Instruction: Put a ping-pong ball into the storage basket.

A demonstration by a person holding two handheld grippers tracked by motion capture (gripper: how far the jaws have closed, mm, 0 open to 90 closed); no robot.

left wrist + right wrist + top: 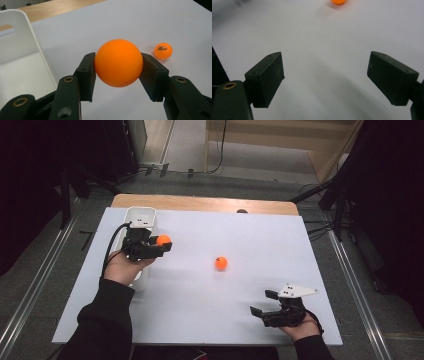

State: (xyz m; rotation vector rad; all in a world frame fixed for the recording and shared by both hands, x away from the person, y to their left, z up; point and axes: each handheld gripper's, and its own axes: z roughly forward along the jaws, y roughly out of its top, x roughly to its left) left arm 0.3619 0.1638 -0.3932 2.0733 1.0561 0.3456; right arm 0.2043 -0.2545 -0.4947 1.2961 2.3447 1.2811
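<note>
My left gripper [163,243] is shut on an orange ball [163,240], held just right of the white bin [141,213] at the table's left. Seen along its own jaws, that ball [118,62] is pinched between both black pads, with the bin [17,30] to the left. A second orange ball [221,263] lies on the white table top near the middle, also seen as a ball with print [163,50] beyond the jaws. My right gripper [264,302] stands open near the front right edge, nothing between its pads. The loose ball [338,1] sits far ahead of it.
The white table top [240,235] lies over a wooden table [200,202] whose far edge shows. A small dark object [242,211] sits at that far edge. Metal rails and dark stands flank the table on both sides.
</note>
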